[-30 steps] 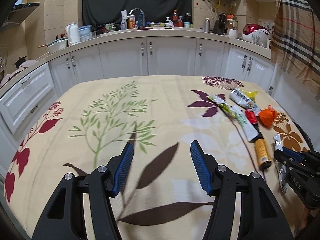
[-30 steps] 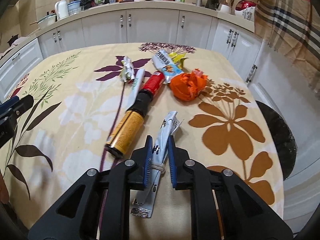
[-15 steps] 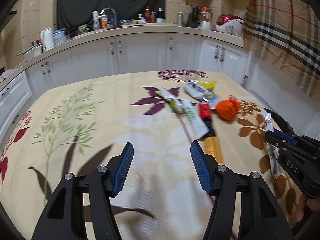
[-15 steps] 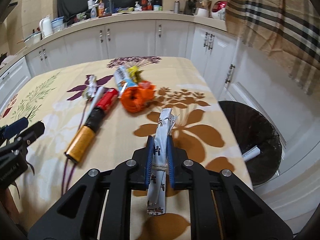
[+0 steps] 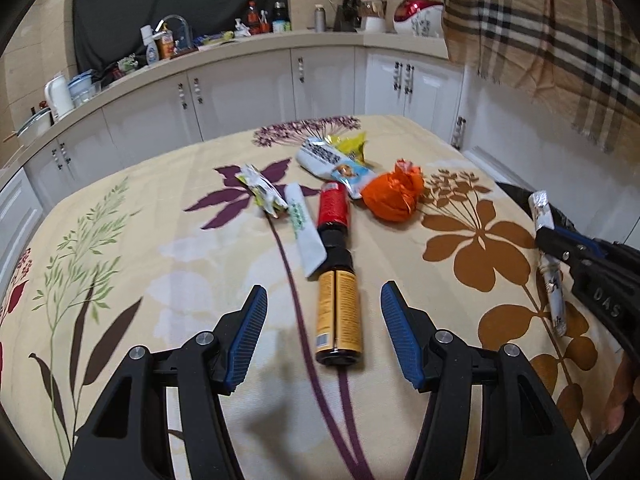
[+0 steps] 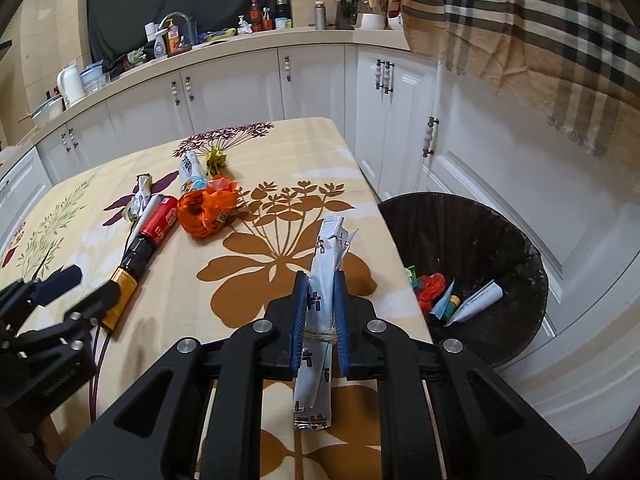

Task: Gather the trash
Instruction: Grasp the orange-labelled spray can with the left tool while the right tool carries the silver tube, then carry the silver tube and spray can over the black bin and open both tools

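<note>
My right gripper [image 6: 321,285] is shut on a long silver-blue wrapper [image 6: 326,252], lifted above the table's right edge; it shows at the right in the left wrist view as the wrapper [image 5: 552,276]. The black trash bin [image 6: 516,264] stands on the floor just right of it, with several bits of trash inside. My left gripper [image 5: 324,304] is open over the floral tablecloth [image 5: 160,264], its fingers either side of the base of a yellow and black bottle [image 5: 337,312]. Beyond lie a red can [image 5: 334,206], an orange bag [image 5: 394,196], a white sachet [image 5: 306,236] and snack wrappers [image 5: 332,160].
White kitchen cabinets [image 6: 240,88] and a cluttered counter [image 5: 192,46] curve round behind the table. A plaid cloth [image 6: 520,40] hangs at the upper right, above the bin. A person's hand [image 5: 620,396] shows at the right edge.
Both grippers have swung to the right. The right one carried the wrapper from beside the bottle to the table's edge by the bin. The left one came up to the bottle.
</note>
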{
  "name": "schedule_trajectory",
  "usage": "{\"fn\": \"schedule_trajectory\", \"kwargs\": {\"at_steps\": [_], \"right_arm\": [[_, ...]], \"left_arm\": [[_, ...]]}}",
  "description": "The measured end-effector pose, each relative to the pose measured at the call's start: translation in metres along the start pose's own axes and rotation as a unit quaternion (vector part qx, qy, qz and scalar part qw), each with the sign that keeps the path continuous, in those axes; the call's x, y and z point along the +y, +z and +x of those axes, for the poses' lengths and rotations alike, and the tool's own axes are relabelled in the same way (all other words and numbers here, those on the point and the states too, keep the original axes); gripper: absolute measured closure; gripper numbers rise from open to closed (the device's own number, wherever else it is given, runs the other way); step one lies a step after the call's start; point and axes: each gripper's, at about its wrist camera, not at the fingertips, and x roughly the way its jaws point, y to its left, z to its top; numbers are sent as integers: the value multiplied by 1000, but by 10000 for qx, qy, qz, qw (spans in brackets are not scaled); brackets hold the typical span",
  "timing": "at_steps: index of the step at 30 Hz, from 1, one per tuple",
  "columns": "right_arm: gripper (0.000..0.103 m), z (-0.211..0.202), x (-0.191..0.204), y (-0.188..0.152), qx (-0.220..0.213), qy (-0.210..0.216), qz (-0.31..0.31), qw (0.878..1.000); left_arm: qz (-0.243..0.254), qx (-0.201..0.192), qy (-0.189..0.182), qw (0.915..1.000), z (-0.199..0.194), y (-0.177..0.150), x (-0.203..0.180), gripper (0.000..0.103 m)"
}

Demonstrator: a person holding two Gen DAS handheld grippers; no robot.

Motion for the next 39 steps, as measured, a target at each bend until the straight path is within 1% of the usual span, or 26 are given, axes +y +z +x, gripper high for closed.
{"fn": "schedule_trajectory", "kwargs": {"at_steps": [2,4,5,6,7,12,18,20,29,35,39], "right_arm": [[90,0,-2,0,-2,17,19,10000],[90,1,-3,1,-3,32,30,10000],[90,0,-3,0,-1,24,22,10000],[90,0,-3,1,-3,29,25,10000],[90,0,-3,1,-3,25,27,10000],[90,0,-3,1,-7,21,21,10000],[90,-6,-1,5,-139,14,-34,9999],[90,-8,0,7,-176,12,-39,9998],[90,-18,-3,15,-392,-127,-57,9991],[90,-23,-14,25,-538,-311,-38,9981],[90,-25,-30,35,-651,-503,10,9966]], "left_arm": [[9,42,-20,10000,2,2,-1,54],[62,129,-39,9999,6,2,-2,66],[76,182,-67,9998,8,2,-3,69],[89,237,-101,9996,10,2,-3,75],[90,262,-128,9995,11,2,-3,78],[46,153,-205,9997,6,1,-2,78],[26,-185,-155,9997,-11,0,0,78],[6,-241,-152,9996,-15,3,1,78],[-141,-727,-194,9971,-37,20,7,78],[-75,-921,-375,9950,-38,35,-6,78],[62,-1126,-534,9922,-36,49,-25,78]]}}
